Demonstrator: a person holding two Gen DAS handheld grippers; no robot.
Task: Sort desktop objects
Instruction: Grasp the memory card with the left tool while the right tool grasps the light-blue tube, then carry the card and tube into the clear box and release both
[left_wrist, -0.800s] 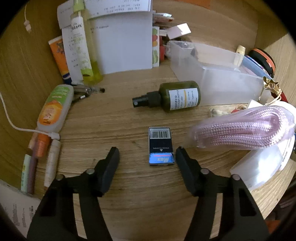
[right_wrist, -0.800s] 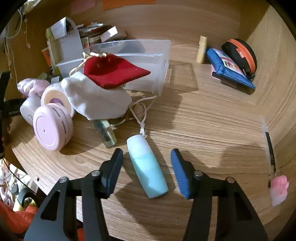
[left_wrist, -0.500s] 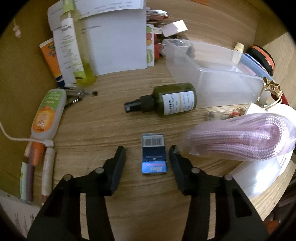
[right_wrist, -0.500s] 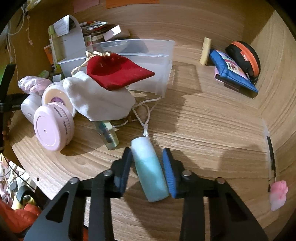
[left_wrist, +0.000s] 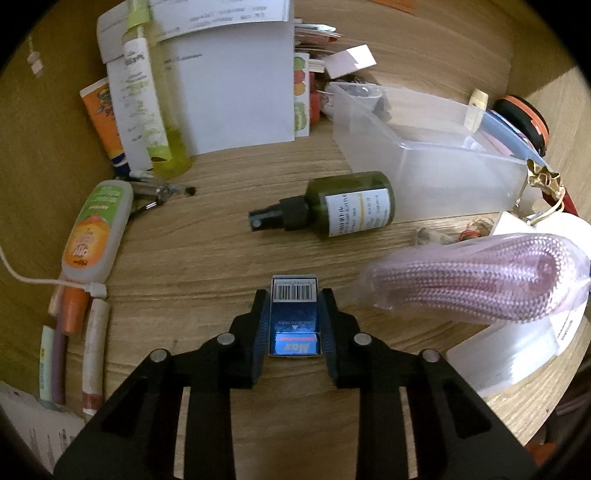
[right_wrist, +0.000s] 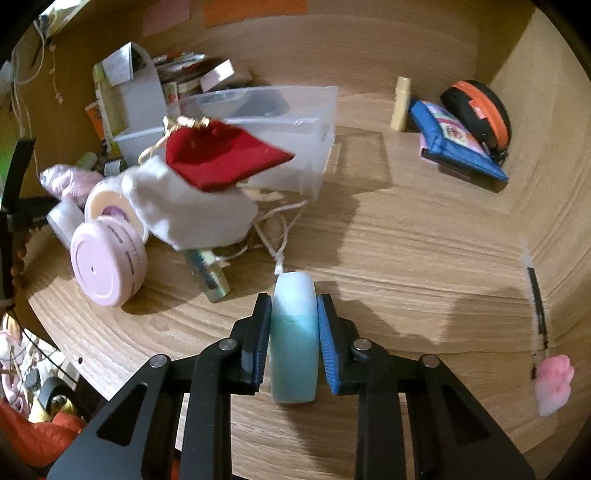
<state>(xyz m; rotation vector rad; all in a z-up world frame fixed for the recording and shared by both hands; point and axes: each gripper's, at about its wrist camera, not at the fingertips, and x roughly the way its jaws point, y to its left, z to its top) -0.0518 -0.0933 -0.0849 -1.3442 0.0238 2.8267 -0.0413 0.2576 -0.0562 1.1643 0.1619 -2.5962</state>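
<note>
Holding a small blue box, my left gripper has both pads pressed against its long sides, so the gap is narrow. The box lies flat on the wooden desk, barcode end pointing away from me. The gripper reaches forward low over the desk, fingers level and pointing toward the far side.

Beyond the box, a dark green spray bottle lies on its side, nozzle to the left. A clear plastic bin sits just right of it. A bagged pink rope lies near right of the box. On the left lies an orange and white tube.

My right gripper is closed on a pale blue bottle, its blue pads touching both sides. The bottle's whitish cap end points away from me, and it rests on the desk. This gripper also sits low and level, pointing toward the far side.

To the far left a red pouch rests on a white cloth bag, with a pink jar beside them. The bin stands behind the pouch. A blue wallet lies far right.
</note>
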